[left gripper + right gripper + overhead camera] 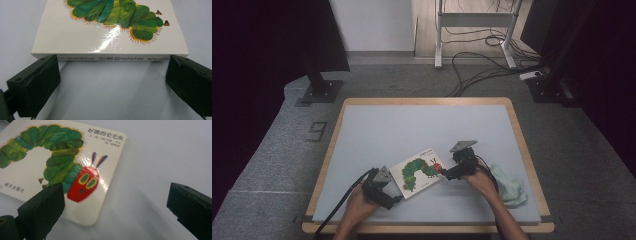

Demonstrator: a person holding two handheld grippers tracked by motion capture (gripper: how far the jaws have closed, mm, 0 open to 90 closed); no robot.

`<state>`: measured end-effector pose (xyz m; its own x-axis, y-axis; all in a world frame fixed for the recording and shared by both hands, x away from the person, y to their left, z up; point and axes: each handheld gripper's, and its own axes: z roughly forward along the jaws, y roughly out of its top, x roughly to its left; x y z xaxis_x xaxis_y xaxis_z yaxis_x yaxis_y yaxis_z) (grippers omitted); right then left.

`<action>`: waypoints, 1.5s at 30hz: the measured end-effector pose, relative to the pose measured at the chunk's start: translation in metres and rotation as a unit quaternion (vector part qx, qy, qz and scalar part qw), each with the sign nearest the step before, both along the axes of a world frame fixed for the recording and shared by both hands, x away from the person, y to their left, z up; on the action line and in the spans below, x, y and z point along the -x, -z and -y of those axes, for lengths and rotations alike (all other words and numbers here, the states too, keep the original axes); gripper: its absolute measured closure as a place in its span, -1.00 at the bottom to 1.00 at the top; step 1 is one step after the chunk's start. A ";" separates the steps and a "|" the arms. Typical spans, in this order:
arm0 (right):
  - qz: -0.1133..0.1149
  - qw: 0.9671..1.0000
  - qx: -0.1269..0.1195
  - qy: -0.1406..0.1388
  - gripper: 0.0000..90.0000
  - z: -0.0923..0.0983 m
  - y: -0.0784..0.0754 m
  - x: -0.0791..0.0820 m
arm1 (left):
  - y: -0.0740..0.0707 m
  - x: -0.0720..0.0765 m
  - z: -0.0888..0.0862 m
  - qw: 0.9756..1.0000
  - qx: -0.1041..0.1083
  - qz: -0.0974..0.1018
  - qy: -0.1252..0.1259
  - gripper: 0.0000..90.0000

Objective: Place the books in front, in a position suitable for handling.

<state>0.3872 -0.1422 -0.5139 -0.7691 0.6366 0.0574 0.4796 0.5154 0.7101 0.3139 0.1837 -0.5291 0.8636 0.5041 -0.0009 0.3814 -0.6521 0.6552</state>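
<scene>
Two hand-held black grippers flanked a white glossy board book with a green caterpillar on its cover (pixel 420 172), which lay flat on the pale blue-grey table mat (pixel 412 125) in the lower middle of the high view. At lower left of that view the left gripper (pixel 398 198) sat just beside the book's near corner; in the left gripper view its jaws stood wide apart, level with the two ends of the book's spine (printed with small characters), gripping nothing. The right gripper (pixel 445 175) was at the book's right edge, by the caterpillar's red head; its jaws were spread wide over the rounded corner, nothing held. A crumpled pale green cloth (pixel 512 191) lay at lower right, beside the right forearm.
</scene>
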 end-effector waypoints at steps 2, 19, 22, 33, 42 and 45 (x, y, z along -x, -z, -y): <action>-0.010 1.000 -0.005 -0.008 -0.98 -0.008 0.004 -0.003 | 0.000 0.000 0.000 1.000 0.000 0.000 -0.001 -1.00; -0.039 0.998 -0.025 -0.045 -1.00 -0.052 0.014 -0.019 | 0.000 0.000 0.000 1.000 0.003 -0.003 -0.002 -1.00; -0.047 0.998 -0.027 -0.042 -1.00 -0.053 0.013 -0.020 | 0.000 0.000 0.000 1.000 0.003 -0.003 -0.002 -1.00; -0.074 0.994 -0.080 -0.027 -1.00 -0.044 0.001 -0.020 | 0.000 0.000 0.000 1.000 0.003 -0.003 -0.002 -1.00; -0.058 0.995 -0.081 -0.023 -1.00 -0.038 -0.008 -0.004 | 0.000 0.000 0.000 1.000 0.004 -0.003 -0.002 -1.00; -0.061 0.994 -0.083 -0.022 -1.00 -0.035 -0.009 0.001 | 0.000 0.000 0.000 1.000 0.003 -0.003 -0.002 -1.00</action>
